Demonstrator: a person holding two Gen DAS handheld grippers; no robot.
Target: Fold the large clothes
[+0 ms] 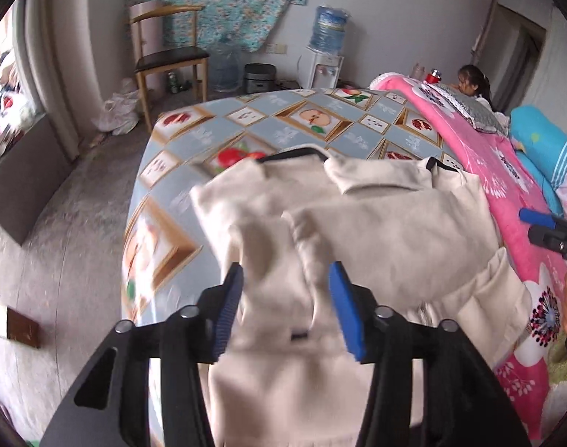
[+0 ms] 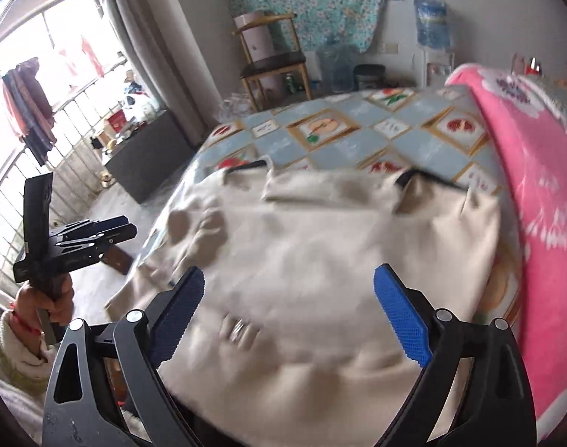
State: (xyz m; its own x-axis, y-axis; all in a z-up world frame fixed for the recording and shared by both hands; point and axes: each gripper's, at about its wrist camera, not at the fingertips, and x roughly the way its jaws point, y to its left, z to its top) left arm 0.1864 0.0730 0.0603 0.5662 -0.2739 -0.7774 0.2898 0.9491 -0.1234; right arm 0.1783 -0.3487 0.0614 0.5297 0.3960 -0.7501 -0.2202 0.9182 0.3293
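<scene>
Fruit-print tablecloth (image 1: 268, 126) beneath cream garment (image 1: 358, 216); chair (image 1: 167, 56) behind.

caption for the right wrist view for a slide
Open right gripper above a cream garment lying on the fruit-print tablecloth.

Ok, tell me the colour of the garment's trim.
Black trim on the cream garment; left wrist view.

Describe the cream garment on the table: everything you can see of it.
The cream garment is a large piece of soft, woven-looking cloth with black trim along its far edge and a flap or collar near that edge. It lies rumpled and partly folded over itself on the fruit-patterned tablecloth, its right side against a pink floral blanket. The near part hangs over the table edge. Both the left gripper and right gripper hover over it, jaws apart, pads off the cloth.
</scene>
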